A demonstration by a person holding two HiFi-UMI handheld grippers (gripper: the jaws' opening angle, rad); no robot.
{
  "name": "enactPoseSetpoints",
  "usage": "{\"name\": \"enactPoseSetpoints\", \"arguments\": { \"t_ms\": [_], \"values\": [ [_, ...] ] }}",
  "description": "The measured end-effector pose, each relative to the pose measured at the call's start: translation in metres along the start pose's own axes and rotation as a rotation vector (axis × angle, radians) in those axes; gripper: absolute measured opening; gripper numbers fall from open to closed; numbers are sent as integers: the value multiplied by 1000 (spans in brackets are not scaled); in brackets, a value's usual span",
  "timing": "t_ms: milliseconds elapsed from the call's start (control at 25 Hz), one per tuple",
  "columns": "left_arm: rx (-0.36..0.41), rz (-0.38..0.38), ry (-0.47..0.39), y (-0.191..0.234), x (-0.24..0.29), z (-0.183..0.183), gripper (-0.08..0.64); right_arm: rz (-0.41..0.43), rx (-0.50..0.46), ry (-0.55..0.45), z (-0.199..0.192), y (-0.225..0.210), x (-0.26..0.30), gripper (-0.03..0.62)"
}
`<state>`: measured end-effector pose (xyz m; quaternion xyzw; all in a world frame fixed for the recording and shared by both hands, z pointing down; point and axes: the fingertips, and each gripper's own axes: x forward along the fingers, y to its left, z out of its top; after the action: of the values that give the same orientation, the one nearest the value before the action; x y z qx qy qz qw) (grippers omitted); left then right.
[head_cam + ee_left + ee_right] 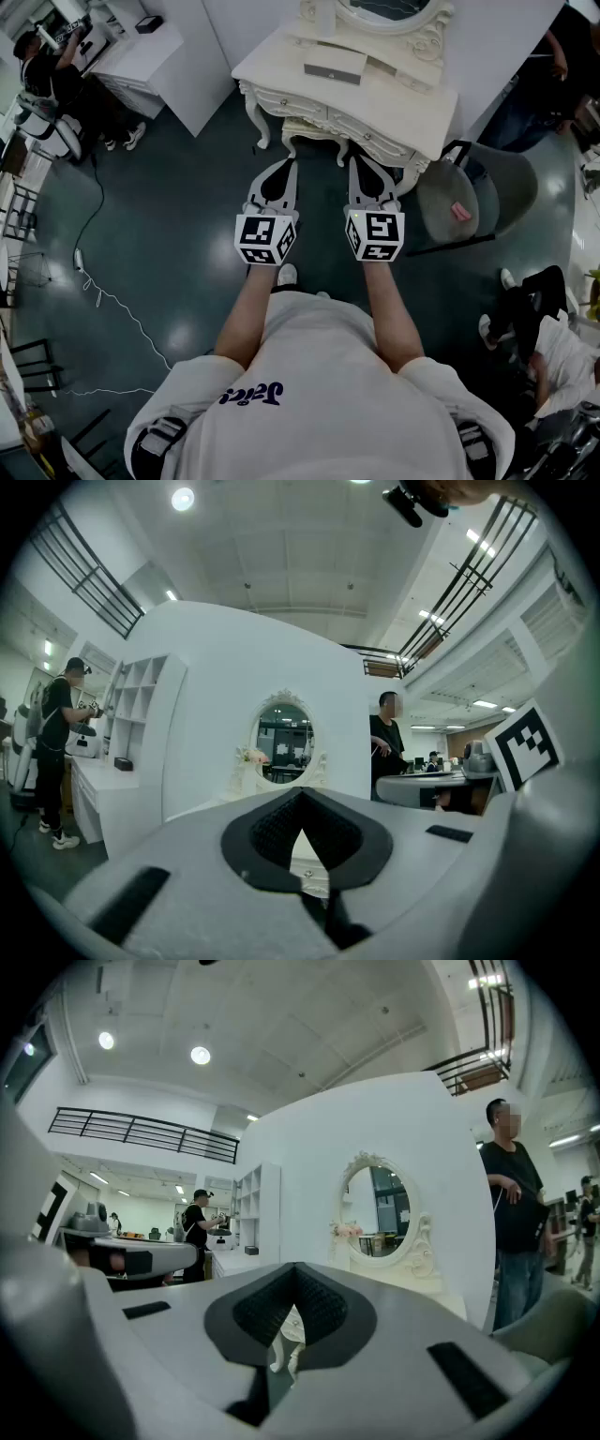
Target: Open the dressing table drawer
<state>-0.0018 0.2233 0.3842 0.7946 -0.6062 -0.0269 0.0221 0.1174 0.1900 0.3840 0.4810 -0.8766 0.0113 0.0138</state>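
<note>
The cream dressing table (375, 94) stands ahead of me, its carved drawer fronts (370, 127) along the near edge and an oval mirror (283, 742) on top. My left gripper (284, 167) and right gripper (357, 161) are held level, side by side, a short way in front of the table. Each one is shut with nothing in it. In the left gripper view, the shut tips (302, 794) point at the table, and a drawer knob (307, 873) shows below them. In the right gripper view, the closed jaws (295, 1267) frame a carved table leg (281, 1344).
A grey chair (469, 202) with a pink item on its seat stands right of the table. One person stands behind it (553, 75) and another sits at lower right (534, 319). A third person (47, 66) works at a white counter (150, 56) on the left. A cable (103, 291) lies on the floor.
</note>
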Motion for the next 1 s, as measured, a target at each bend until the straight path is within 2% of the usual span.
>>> {"name": "enactPoseSetpoints", "arguments": {
  "t_ms": [240, 360, 560, 1000],
  "values": [
    [-30, 14, -1, 16, 14, -6, 14, 10, 109, 43, -20, -12, 26, 8],
    [-28, 17, 5, 27, 28, -14, 14, -1, 112, 70, -34, -18, 45, 9],
    [-40, -21, 11, 52, 67, -28, 14, -8, 107, 109, -48, -25, 93, 9],
    [-108, -184, 60, 164, 228, -35, 15, -45, 81, 184, -44, -30, 278, 9]
  ]
}}
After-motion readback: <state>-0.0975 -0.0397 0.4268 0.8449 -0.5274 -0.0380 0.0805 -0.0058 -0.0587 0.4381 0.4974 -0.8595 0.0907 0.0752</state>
